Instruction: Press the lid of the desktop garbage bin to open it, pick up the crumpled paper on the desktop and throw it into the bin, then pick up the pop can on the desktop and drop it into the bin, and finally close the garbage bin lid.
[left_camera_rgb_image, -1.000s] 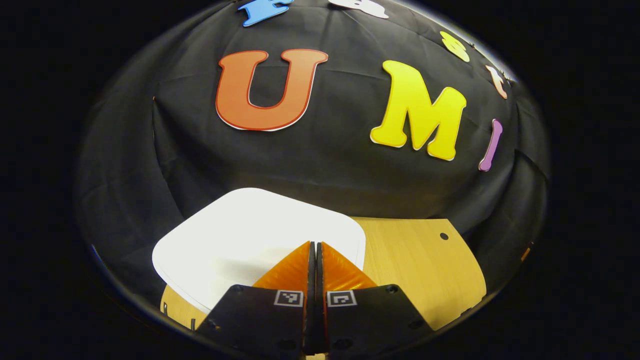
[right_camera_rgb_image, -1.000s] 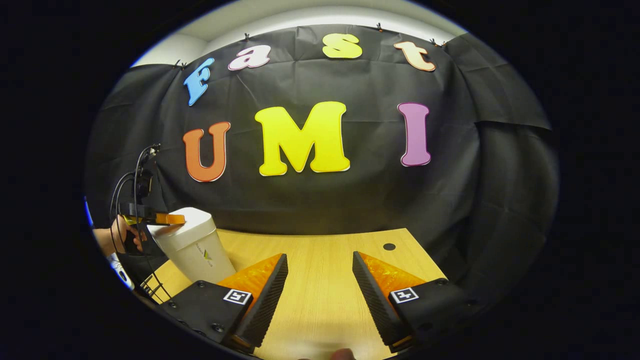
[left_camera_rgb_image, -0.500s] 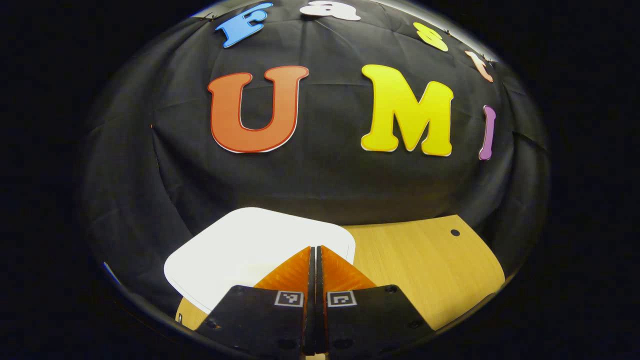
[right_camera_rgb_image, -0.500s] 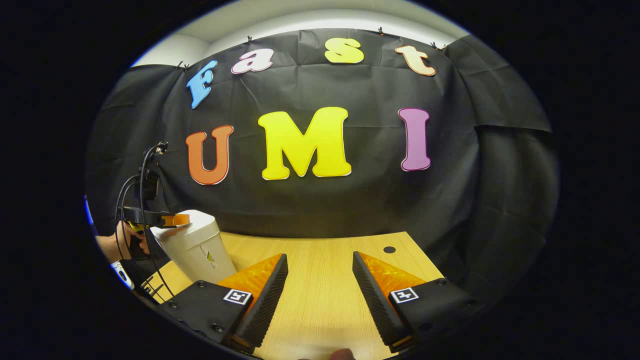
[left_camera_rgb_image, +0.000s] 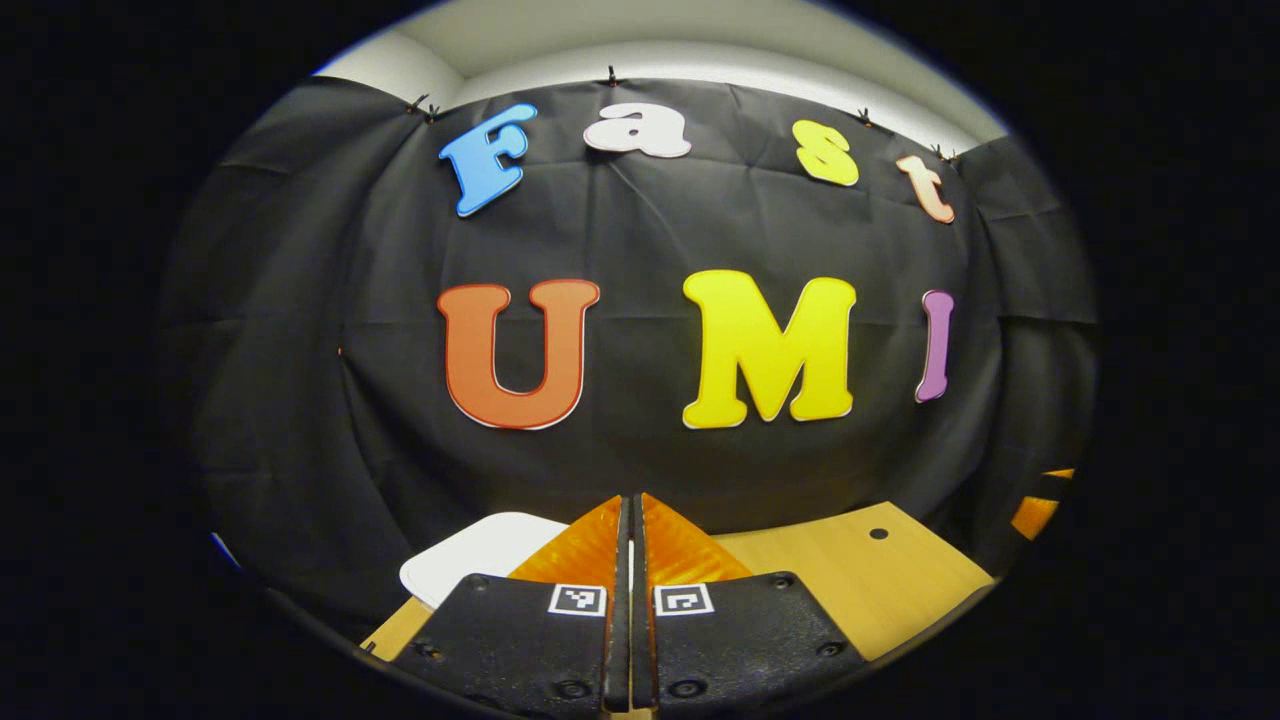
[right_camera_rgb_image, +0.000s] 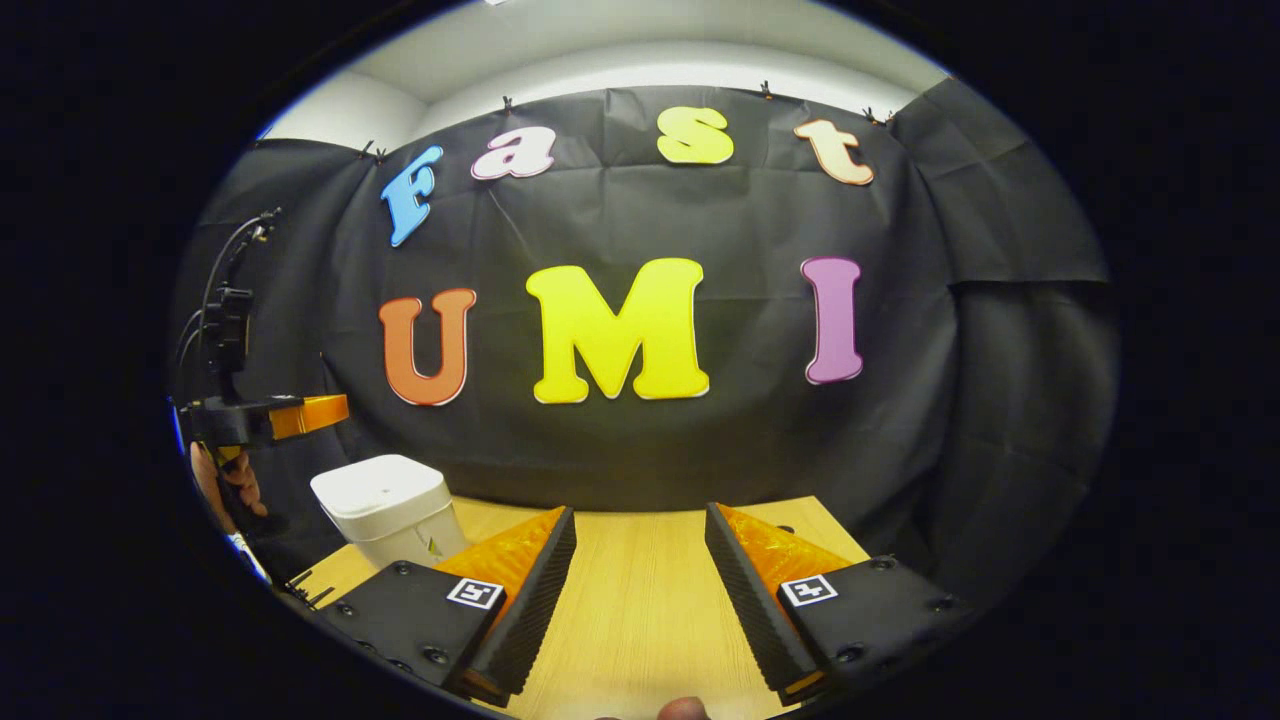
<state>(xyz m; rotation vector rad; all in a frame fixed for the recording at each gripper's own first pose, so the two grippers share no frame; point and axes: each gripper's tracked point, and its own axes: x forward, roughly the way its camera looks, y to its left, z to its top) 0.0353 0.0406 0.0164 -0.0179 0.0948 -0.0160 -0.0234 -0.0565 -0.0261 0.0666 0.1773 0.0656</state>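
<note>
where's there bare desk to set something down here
The widest bare stretch of the desk runs from the white bin across to the desk's right edge, back to the black cloth wall. The open right gripper hangs over its near part. The bin's corner is crowded: the shut left gripper hangs above it.

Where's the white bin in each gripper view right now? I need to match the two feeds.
Left gripper view: the bin's lid peeks out low and left of centre, just behind the left gripper, whose fingers are closed together.
Right gripper view: the bin stands at lower left on the table, beyond the open right gripper.
Shared landmark: the small dark hole in the tabletop.
</note>
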